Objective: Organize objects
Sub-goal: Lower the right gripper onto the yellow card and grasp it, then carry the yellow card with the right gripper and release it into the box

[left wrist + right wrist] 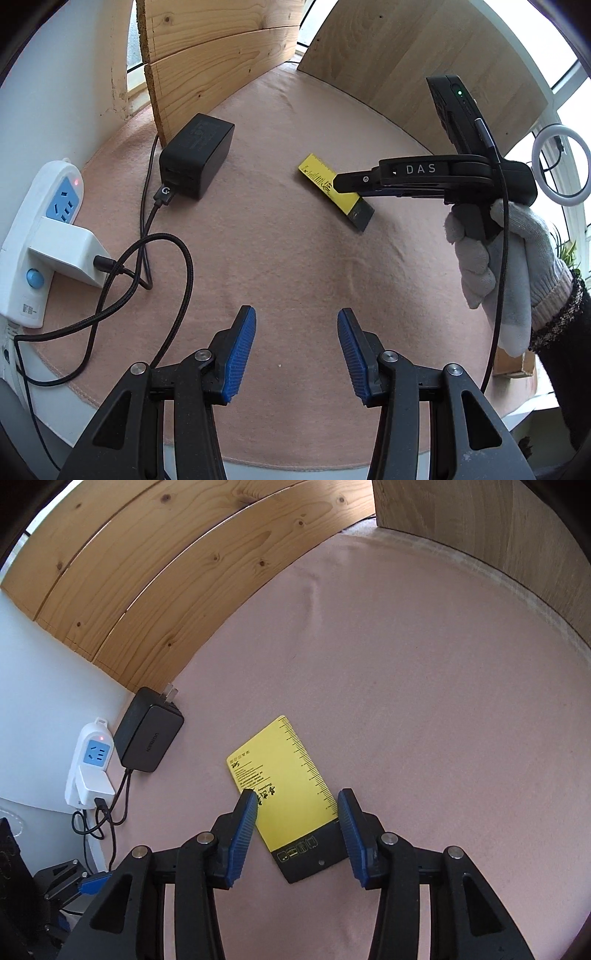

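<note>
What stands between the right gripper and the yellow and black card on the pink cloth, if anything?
Nothing visible. The right gripper is directly over the yellow and black card, its blue pads open on either side of the card's black end. The black charger lies well off to the side.

Black hand-held gripper (296,354), ribbed blue pads, silver screws, grey knit glove (495,254)
</note>
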`<state>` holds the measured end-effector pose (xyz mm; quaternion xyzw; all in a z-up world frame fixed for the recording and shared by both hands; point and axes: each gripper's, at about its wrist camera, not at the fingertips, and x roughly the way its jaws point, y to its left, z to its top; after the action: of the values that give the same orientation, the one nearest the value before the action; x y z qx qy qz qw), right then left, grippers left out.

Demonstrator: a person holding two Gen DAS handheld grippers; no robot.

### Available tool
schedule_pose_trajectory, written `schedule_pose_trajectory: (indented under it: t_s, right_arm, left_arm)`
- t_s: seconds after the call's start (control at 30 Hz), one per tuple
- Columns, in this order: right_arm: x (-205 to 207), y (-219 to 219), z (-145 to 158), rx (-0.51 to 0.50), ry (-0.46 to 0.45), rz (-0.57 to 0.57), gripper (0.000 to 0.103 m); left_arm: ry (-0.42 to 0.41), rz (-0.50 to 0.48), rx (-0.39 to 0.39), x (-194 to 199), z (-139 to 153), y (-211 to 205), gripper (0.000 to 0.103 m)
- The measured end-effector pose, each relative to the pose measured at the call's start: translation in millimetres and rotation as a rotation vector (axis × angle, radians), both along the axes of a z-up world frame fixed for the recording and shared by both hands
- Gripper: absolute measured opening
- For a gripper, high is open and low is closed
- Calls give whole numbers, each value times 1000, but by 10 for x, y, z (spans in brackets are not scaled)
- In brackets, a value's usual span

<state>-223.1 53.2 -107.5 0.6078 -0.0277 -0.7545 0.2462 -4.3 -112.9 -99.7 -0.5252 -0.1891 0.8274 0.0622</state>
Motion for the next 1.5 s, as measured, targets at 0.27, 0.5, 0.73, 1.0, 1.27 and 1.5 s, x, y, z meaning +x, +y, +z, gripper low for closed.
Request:
schedule_pose_trajectory:
  t_s: [0.27, 0.5, 0.73, 1.0, 1.27, 1.5]
  right_arm:
    - [138, -186, 16, 98, 40, 53, 44]
    - [178, -367, 26, 194, 92, 98, 52]
    - [198, -540, -9, 286, 124, 166, 61]
    - [247, -525, 0, 292, 138, 149, 54]
    - [334, -355, 37, 259, 116, 96, 47]
    - [584, -147, 55, 246, 120, 24, 47]
  left_arm:
    - [9, -19, 0, -45, 57, 34, 50]
    - [8, 1, 0, -46, 57, 2, 50]
    - [1, 28, 6, -23, 35, -64, 50]
    - [2, 25, 4, 3, 53, -33, 50]
    - [0, -5, -5, -11, 86, 85, 50]
    - [1, -31, -23, -81, 134, 240, 50]
